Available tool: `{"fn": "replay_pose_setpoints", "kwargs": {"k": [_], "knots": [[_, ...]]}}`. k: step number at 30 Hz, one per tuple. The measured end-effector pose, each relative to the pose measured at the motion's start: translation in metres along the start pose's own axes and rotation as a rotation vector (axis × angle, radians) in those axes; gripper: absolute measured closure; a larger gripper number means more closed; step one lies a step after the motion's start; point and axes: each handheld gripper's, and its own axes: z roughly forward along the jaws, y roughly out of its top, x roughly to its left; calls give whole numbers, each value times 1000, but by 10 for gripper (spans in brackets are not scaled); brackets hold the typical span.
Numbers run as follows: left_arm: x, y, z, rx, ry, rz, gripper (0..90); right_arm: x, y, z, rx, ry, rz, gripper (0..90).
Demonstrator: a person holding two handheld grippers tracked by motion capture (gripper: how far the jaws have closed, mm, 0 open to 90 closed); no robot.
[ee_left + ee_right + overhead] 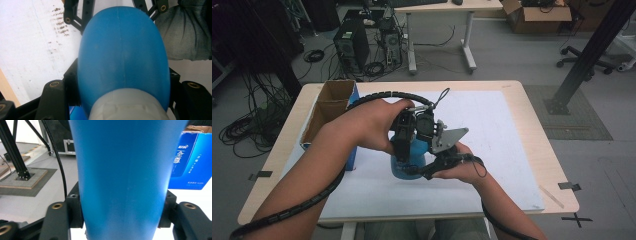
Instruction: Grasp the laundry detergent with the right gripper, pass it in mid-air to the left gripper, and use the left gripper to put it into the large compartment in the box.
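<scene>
A blue plastic bottle [409, 162] with a white cap [130, 105] is held over the white sheet [502, 145] near the table's front middle. My left gripper [402, 156] comes down from above, shut on the bottle [122, 57] at its shoulder just under the cap, with one jaw on each side. My right gripper [418, 172] reaches in from the right and lower down. In the right gripper view its pads [75, 211] sit against both sides of the bottle's body [125, 170]. The bottle's base is hidden in the gripper views.
An open blue carton [334, 107] stands at the table's left, its printed side [190, 157] facing the right gripper view. The wooden table edge [557, 200] lies to the right. Computer towers [352, 45], cables and a black frame post [592, 50] stand on the floor beyond.
</scene>
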Motion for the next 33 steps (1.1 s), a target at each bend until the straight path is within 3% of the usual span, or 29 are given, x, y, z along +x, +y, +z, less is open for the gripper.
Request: {"fn": "replay_pose_setpoints", "kwargs": {"k": [6, 14, 16, 33], "knots": [[0, 0, 1, 1, -5, -12, 387, 0, -2, -2, -4, -2, 10, 309], [3, 1, 1, 3, -16, -28, 386, -1, -6, -7, 8, -16, 31, 179], [4, 1, 0, 7, -18, -31, 386, -2, -7, -10, 8, -13, 43, 112], [6, 4, 0, 7, -7, -31, 384, 1, -4, -28, -15, -4, 32, 0]]}}
